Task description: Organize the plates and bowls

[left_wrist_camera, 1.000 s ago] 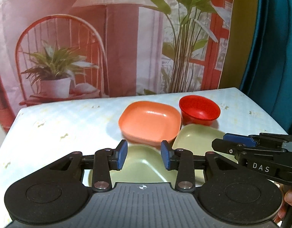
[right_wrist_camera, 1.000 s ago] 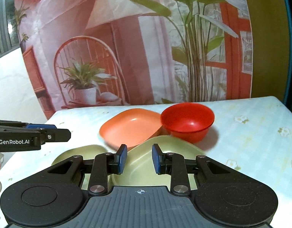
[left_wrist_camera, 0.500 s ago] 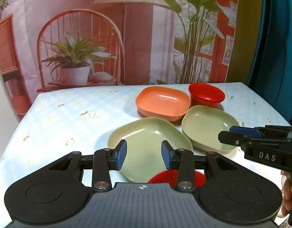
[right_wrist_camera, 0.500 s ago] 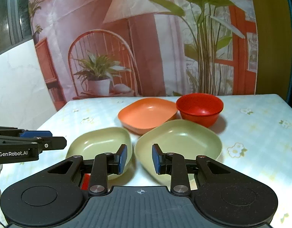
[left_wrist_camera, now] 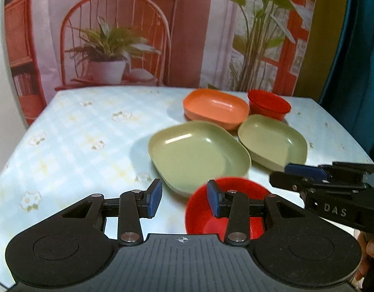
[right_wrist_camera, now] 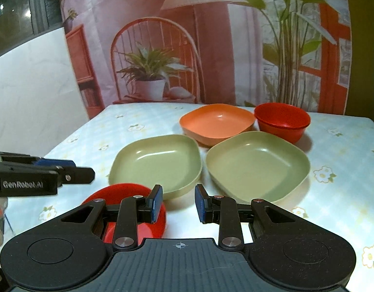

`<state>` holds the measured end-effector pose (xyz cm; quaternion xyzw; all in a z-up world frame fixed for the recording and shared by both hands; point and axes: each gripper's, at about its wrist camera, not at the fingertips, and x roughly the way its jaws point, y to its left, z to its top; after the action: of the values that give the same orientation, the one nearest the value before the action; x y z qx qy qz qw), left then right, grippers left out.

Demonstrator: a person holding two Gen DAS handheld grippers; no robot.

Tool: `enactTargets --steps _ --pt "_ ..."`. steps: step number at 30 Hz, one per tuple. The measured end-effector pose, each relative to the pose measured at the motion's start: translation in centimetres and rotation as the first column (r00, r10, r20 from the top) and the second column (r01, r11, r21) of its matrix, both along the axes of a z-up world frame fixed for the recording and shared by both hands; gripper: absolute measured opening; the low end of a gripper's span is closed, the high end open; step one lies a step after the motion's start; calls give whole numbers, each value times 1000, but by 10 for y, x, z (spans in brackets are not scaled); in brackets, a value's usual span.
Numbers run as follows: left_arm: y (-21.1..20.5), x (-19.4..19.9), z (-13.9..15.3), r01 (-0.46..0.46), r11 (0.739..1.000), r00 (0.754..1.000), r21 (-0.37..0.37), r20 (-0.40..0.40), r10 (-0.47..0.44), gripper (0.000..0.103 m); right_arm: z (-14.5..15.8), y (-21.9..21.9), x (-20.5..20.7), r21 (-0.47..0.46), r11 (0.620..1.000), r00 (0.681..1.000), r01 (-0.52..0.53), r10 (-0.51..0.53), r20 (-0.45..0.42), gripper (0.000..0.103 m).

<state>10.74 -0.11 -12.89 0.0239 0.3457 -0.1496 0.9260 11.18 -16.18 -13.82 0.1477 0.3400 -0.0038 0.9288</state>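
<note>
Two green plates sit side by side on the table, the left green plate [left_wrist_camera: 199,153] [right_wrist_camera: 157,163] and the right green plate [left_wrist_camera: 272,141] [right_wrist_camera: 257,163]. Behind them are an orange plate [left_wrist_camera: 216,107] [right_wrist_camera: 217,123] and a far red bowl [left_wrist_camera: 268,103] [right_wrist_camera: 282,120]. A near red bowl [left_wrist_camera: 204,216] [right_wrist_camera: 109,192] stands at the front, partly hidden by the fingers. My left gripper [left_wrist_camera: 184,198] is open and empty above the near bowl's left rim. My right gripper [right_wrist_camera: 178,200] is open and empty in front of the green plates.
The table [left_wrist_camera: 84,141] has a pale blue flowered cloth and a printed backdrop behind it. A teal curtain [left_wrist_camera: 362,60] hangs at the right. The right gripper shows side-on in the left wrist view [left_wrist_camera: 294,172], and the left gripper in the right wrist view [right_wrist_camera: 65,168].
Both grippers have pulled back and up from the dishes. More of the table and the near red bowl have come into view. Both stay open.
</note>
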Motion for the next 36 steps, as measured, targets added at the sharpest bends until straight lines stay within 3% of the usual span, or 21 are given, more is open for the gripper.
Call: enactTargets --steps 8,12,25,36 --pt "-4 3 -14 20 1000 998 -3 -64 -20 43 -7 4 2 16 1000 999 -14 15 -35 28" --pt "-1 3 -22 18 999 991 -42 -135 -23 43 -14 7 0 43 999 996 -22 26 -81 27" --pt "0 4 -41 29 996 969 -88 -241 -50 42 -29 15 0 117 991 982 -65 84 -168 27" --pt "5 6 -39 3 994 976 -111 -216 -27 31 -27 12 -2 119 991 985 -62 80 -155 17"
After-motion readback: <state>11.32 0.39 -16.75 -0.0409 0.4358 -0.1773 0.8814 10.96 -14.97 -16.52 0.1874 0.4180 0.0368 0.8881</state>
